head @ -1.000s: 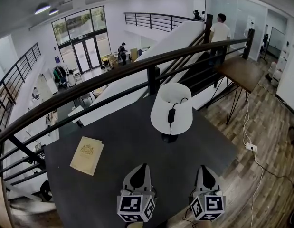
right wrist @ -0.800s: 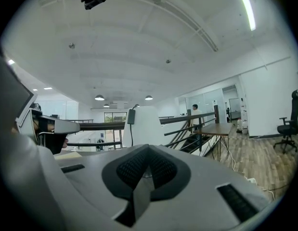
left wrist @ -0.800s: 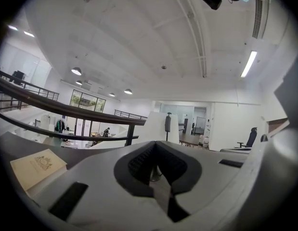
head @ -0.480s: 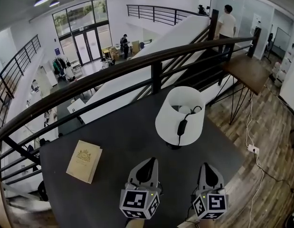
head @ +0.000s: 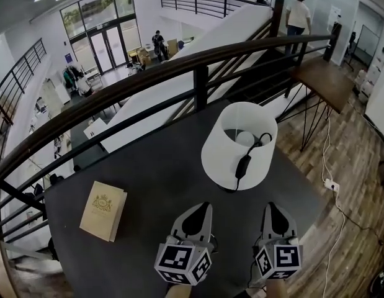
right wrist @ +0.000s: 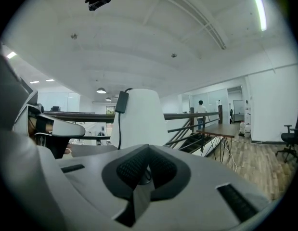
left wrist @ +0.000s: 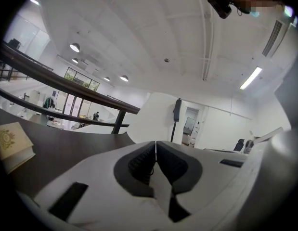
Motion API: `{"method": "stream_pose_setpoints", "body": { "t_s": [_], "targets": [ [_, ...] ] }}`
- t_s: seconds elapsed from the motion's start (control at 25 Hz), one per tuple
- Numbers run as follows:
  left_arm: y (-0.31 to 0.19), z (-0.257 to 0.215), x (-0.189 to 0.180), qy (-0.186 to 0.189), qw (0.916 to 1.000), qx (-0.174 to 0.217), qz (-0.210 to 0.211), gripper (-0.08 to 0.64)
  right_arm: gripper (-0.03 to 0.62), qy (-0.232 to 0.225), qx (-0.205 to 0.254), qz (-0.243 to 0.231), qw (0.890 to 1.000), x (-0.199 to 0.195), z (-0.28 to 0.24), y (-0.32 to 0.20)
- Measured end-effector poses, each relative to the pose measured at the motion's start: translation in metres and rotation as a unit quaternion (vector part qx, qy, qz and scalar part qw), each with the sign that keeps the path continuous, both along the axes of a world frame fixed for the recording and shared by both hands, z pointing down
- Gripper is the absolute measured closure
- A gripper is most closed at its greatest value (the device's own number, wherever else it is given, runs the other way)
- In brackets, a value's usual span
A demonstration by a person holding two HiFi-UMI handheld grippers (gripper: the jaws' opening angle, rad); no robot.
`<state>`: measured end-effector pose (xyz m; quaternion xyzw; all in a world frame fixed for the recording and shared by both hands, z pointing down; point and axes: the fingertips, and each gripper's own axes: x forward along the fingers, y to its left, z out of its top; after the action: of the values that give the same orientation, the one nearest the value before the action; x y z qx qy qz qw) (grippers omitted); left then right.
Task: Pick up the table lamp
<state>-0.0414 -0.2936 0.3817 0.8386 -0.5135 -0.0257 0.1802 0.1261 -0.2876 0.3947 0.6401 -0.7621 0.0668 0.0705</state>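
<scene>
The table lamp (head: 238, 144) has a white shade and stands upright on the dark table (head: 160, 185), toward its right side. A black cord with an inline switch (head: 244, 165) hangs down the front of the shade. My left gripper (head: 196, 213) hovers just in front of the lamp, a little to its left, jaws shut and empty. My right gripper (head: 275, 219) is at the table's right front, also shut with nothing in it. In the right gripper view the lamp (right wrist: 139, 119) rises straight ahead; in the left gripper view the lamp (left wrist: 156, 121) stands just beyond the jaws.
A tan book (head: 103, 210) lies on the table's left part. A dark railing (head: 198, 67) runs behind the table, with a stairwell beyond. A small wooden side table (head: 322, 82) stands at the right, and a white cable (head: 328, 185) trails over the wooden floor.
Both grippers have moved forward toward the lamp. The lamp and the book now sit nearer in the head view, and the view has tipped further down.
</scene>
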Motion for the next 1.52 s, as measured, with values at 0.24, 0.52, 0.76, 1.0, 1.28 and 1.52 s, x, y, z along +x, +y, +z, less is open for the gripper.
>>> {"method": "stream_pose_setpoints", "body": {
  "t_s": [0.24,0.52,0.76,1.0,1.28,1.52],
  "targets": [
    [-0.015,0.010,0.011,0.015,0.9996,-0.018,0.017,0.546,0.598,0.006,-0.013,-0.023,1.000,-0.004,0.018,-0.027],
    [-0.032,0.034,0.017,0.129,0.9889,-0.068,0.026,0.534,0.598,0.023,-0.029,-0.058,0.998,-0.009,0.051,-0.057],
    [-0.042,0.039,0.023,0.240,0.9662,-0.079,0.049,0.496,0.601,0.024,-0.045,-0.074,0.996,-0.012,0.074,-0.076],
    [-0.052,0.044,0.023,0.314,0.9440,-0.083,0.059,0.471,0.600,0.023,-0.051,-0.081,0.995,-0.013,0.086,-0.087],
    [-0.058,0.047,0.025,0.429,0.8940,-0.084,0.099,0.407,0.600,0.013,-0.063,-0.089,0.994,-0.018,0.101,-0.096],
    [-0.060,0.046,0.029,0.464,0.8743,-0.071,0.123,0.373,0.600,0.010,-0.065,-0.094,0.993,-0.024,0.108,-0.101]
  ]
}}
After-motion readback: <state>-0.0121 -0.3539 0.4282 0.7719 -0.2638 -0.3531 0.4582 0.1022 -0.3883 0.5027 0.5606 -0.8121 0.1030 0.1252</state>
